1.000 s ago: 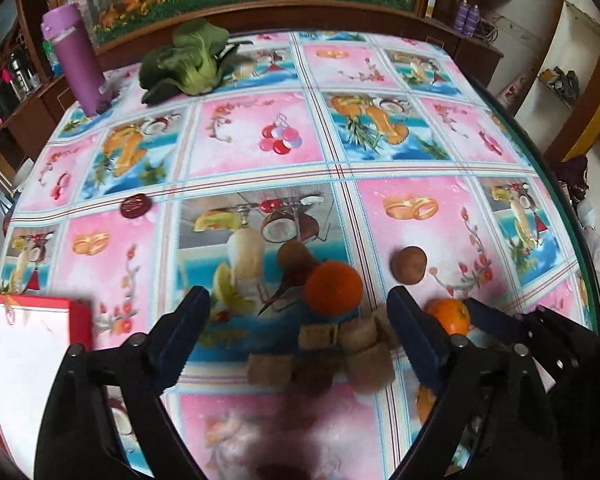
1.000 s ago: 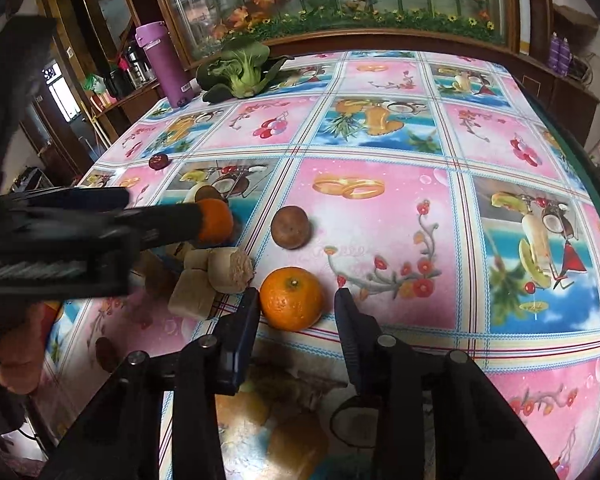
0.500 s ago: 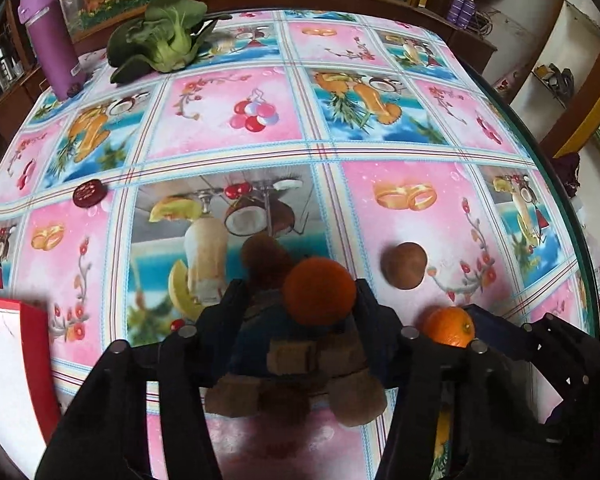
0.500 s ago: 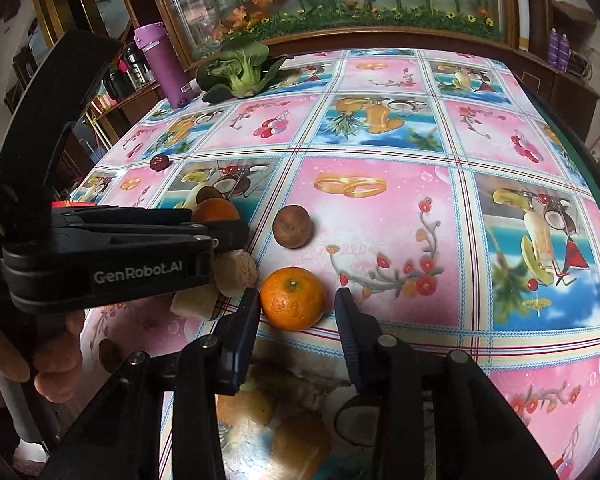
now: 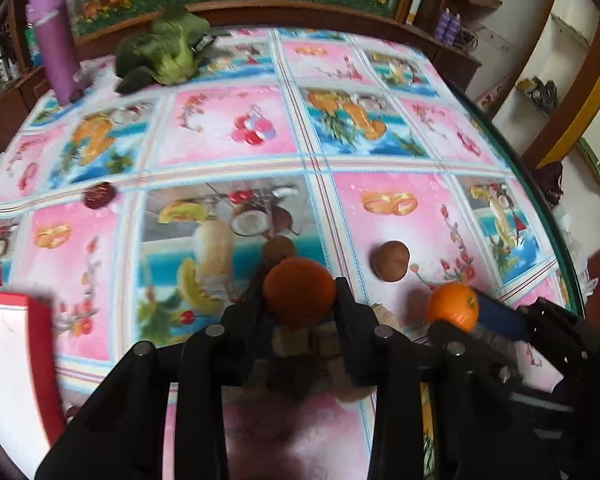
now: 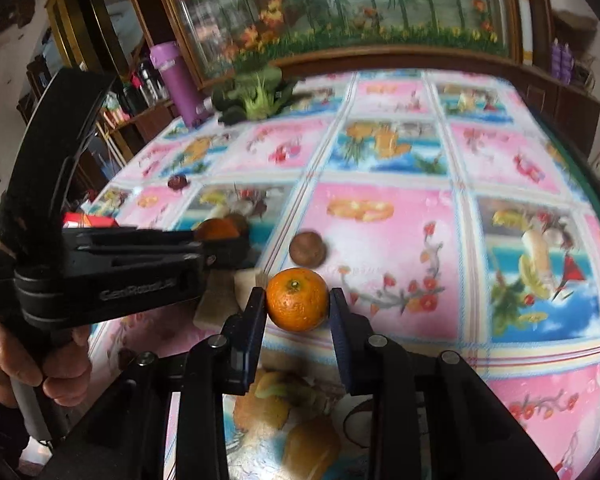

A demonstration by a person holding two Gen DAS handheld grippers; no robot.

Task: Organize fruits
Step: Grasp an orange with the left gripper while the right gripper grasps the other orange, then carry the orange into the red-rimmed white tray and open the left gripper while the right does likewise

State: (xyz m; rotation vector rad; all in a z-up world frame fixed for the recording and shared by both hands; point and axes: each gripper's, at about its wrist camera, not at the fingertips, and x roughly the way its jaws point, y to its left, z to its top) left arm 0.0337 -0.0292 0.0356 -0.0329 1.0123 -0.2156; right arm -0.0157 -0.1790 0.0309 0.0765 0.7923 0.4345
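Far left, near edge: red-and-white box (image 5: 18,344), partly out of frame. Purple bottle (image 5: 52,46) stands at the far left corner of the table (image 5: 228,128), leafy green vegetable (image 5: 162,56) just to its right. Small dark red fruit (image 5: 99,195) sits alone on the left side of the fruit-print cloth, well apart from the rest.

Left gripper (image 5: 300,300): jaws closed down onto an orange (image 5: 299,295), both fingers touching its sides. Can't tell if it's lifted or on the cloth. Tan cut chunks (image 5: 300,342) lie directly under and near the fingers. A brown round fruit (image 5: 279,249) sits just behind the orange, half hidden by it. In the right wrist view the hand (image 6: 40,364) wrapped around this gripper's handle shows at the left edge.

Second brown round fruit (image 5: 391,266) lies loose on the pink panel, between the two oranges and slightly farther back.

Right gripper (image 6: 298,304): jaws narrowed around a second orange (image 6: 298,299), stem end facing up. Left finger touches the peel; right finger is at the peel too, contact not certain through the blur. Orange looks to sit on the cloth at the striped border, near table edge, right of the chunks.
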